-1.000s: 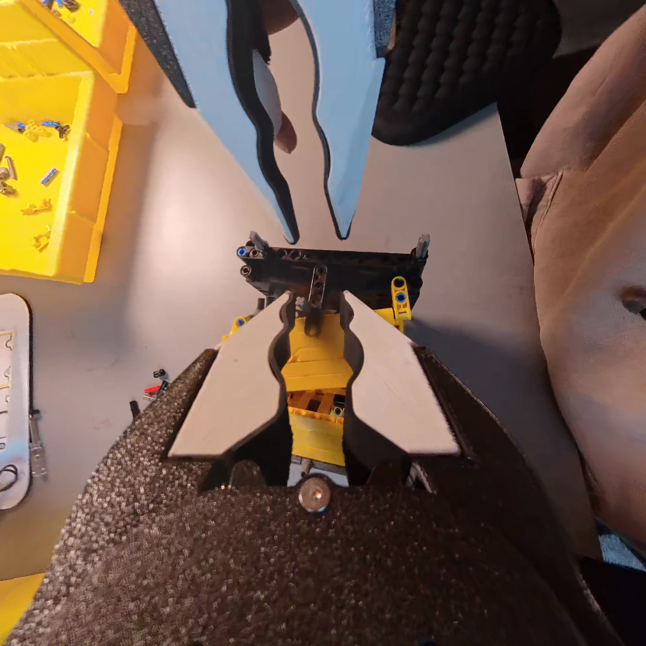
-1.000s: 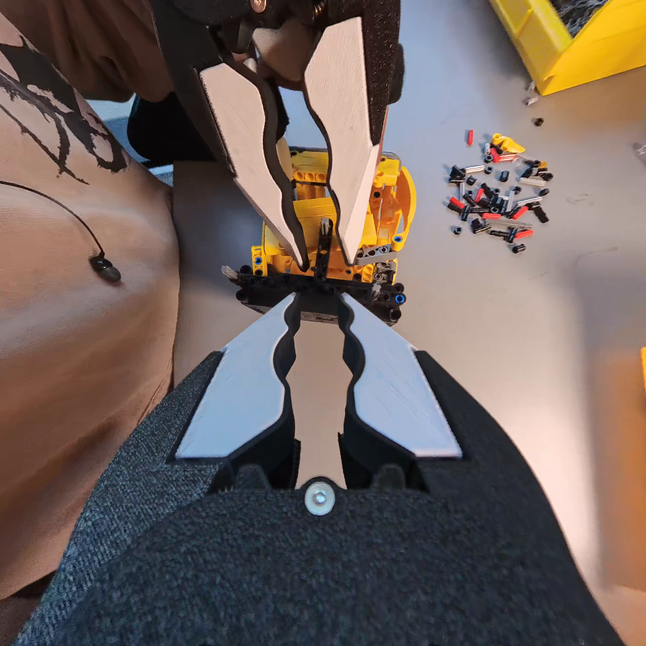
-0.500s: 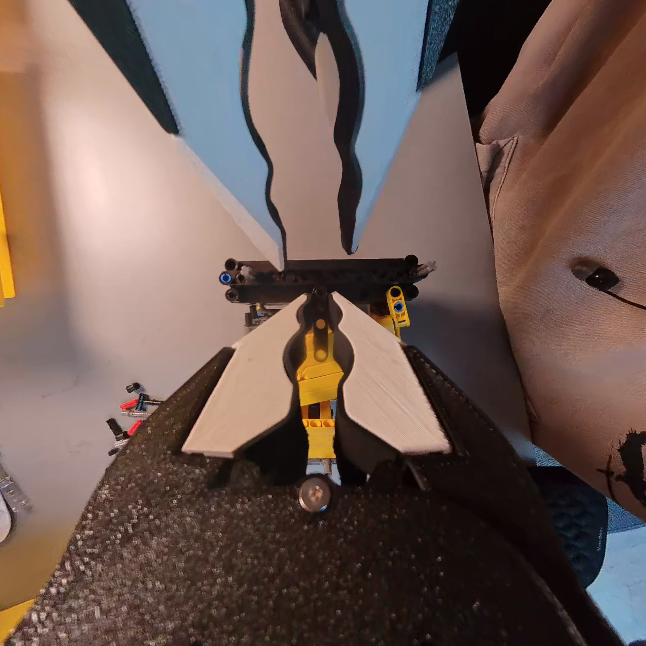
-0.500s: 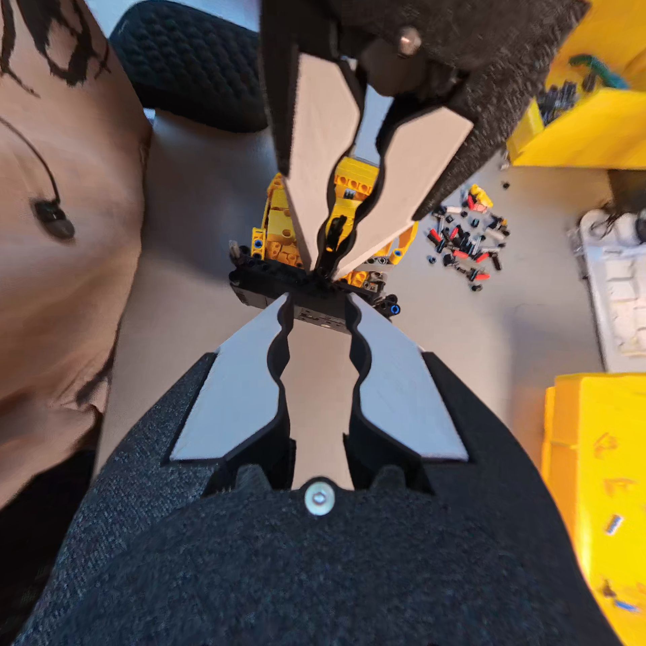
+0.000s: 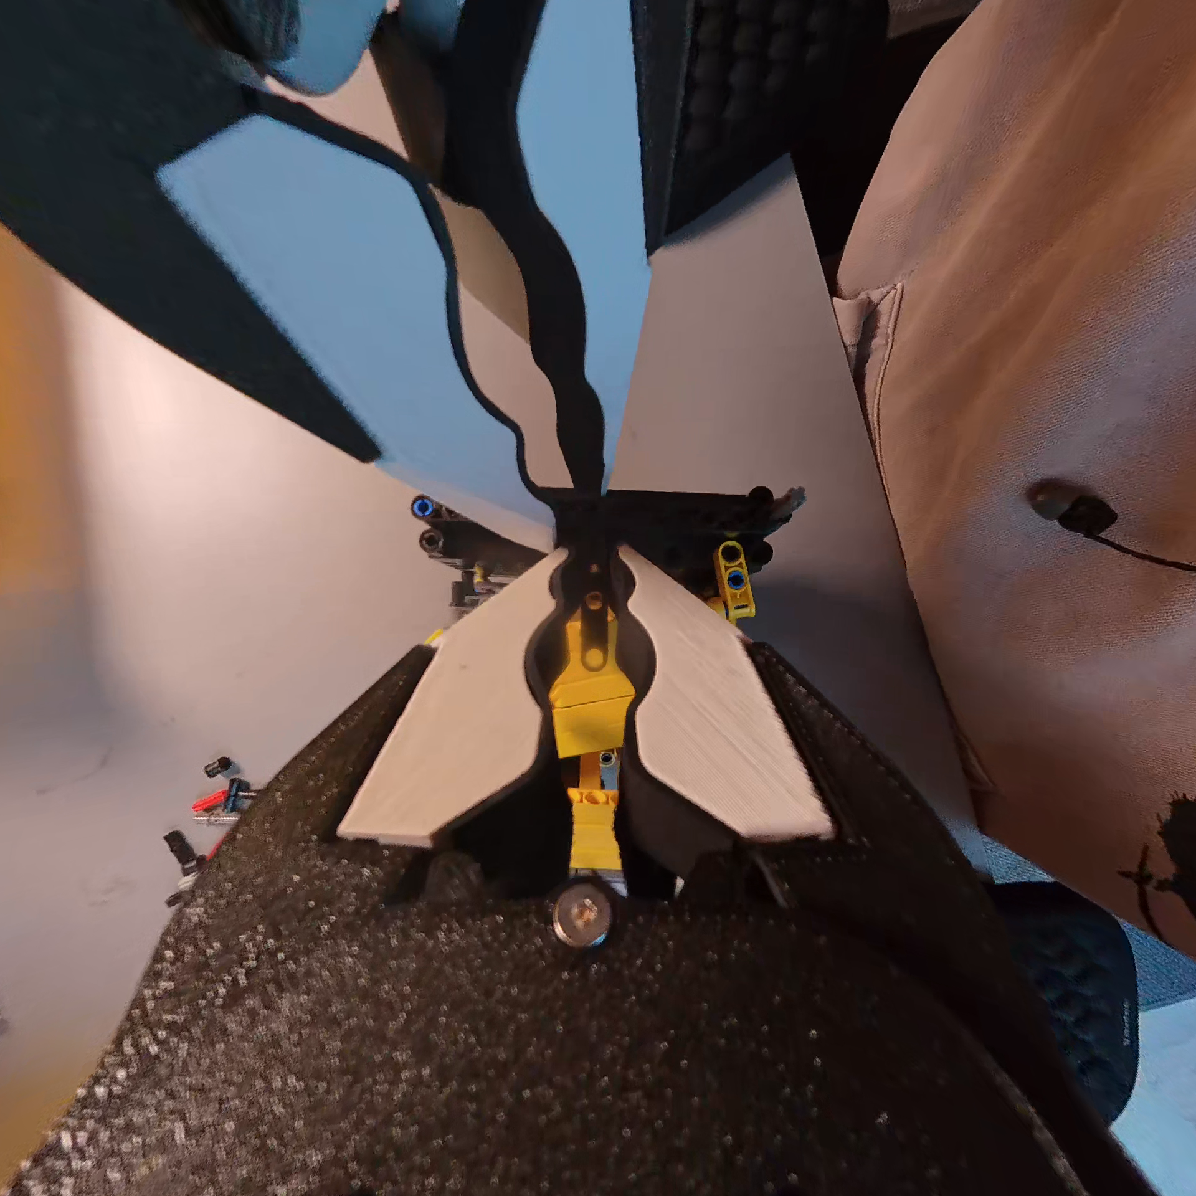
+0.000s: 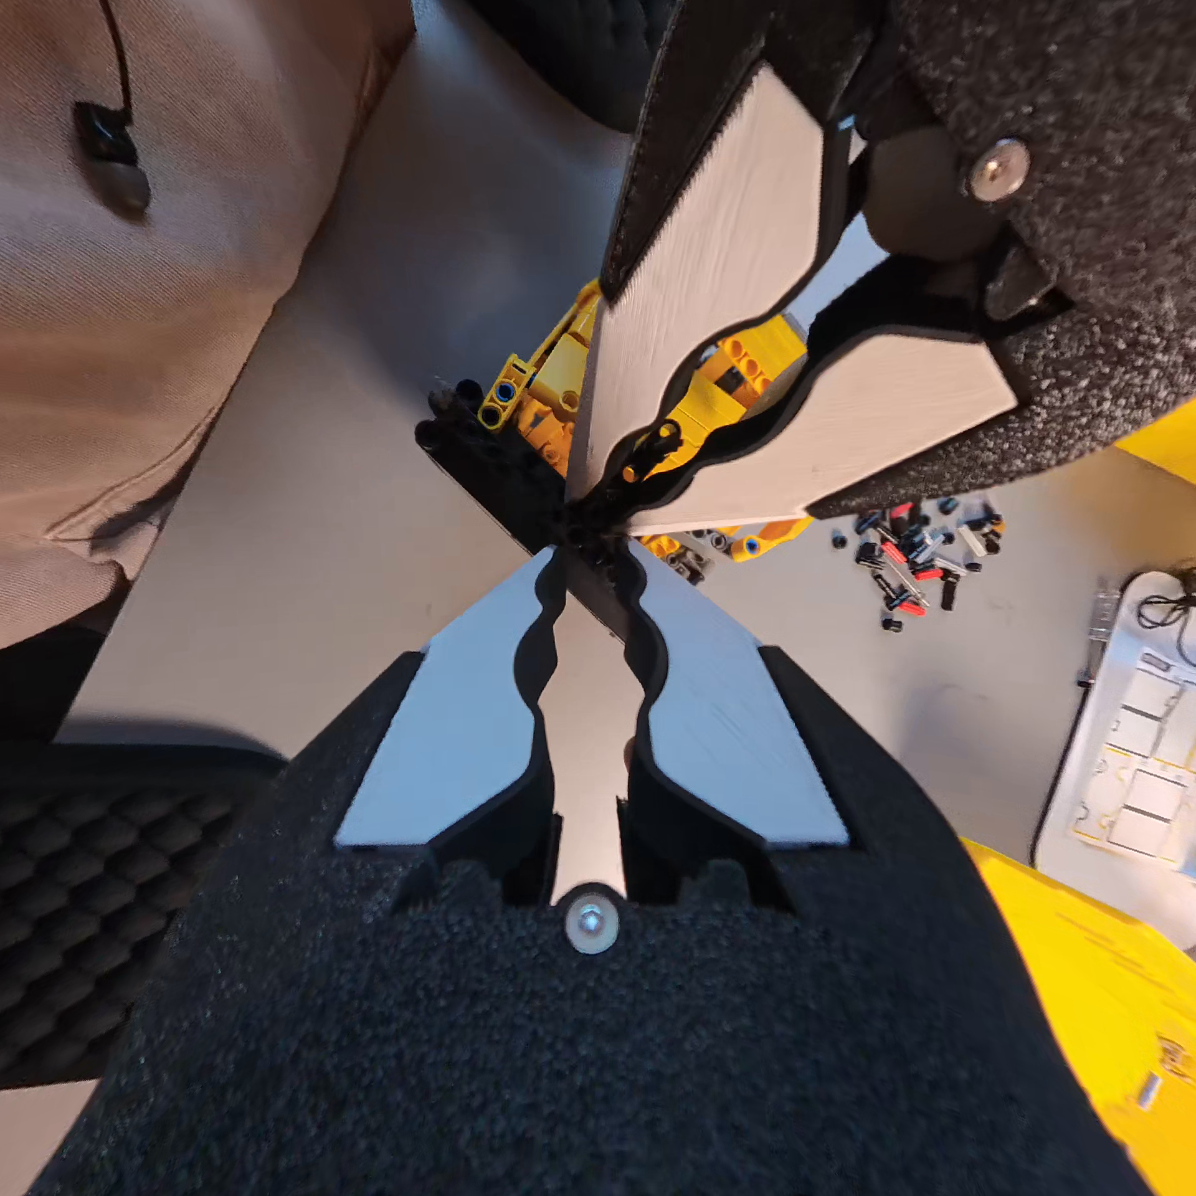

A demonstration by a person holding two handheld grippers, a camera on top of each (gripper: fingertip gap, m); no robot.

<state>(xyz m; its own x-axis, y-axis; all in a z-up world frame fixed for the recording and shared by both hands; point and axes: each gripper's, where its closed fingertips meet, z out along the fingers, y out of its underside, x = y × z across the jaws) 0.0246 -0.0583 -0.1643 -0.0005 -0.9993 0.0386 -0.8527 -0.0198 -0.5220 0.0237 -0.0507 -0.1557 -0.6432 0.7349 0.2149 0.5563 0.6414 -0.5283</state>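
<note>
both grippers drawn closer over the yellow and black brick model (image 5: 592, 705) on the grey table (image 5: 194, 582), left gripper (image 5: 592, 573) pinching its small black beam (image 5: 595, 608), right gripper (image 6: 592, 563) pinching its black frame (image 6: 498, 466), loose pieces (image 6: 919, 556) nearby

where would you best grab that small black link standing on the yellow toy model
Probably by the black link's two flat faces, coming from the yellow side over the toy model, as the left gripper does: it is thin and upright. The black frame and the right gripper crowd the far side.
</note>
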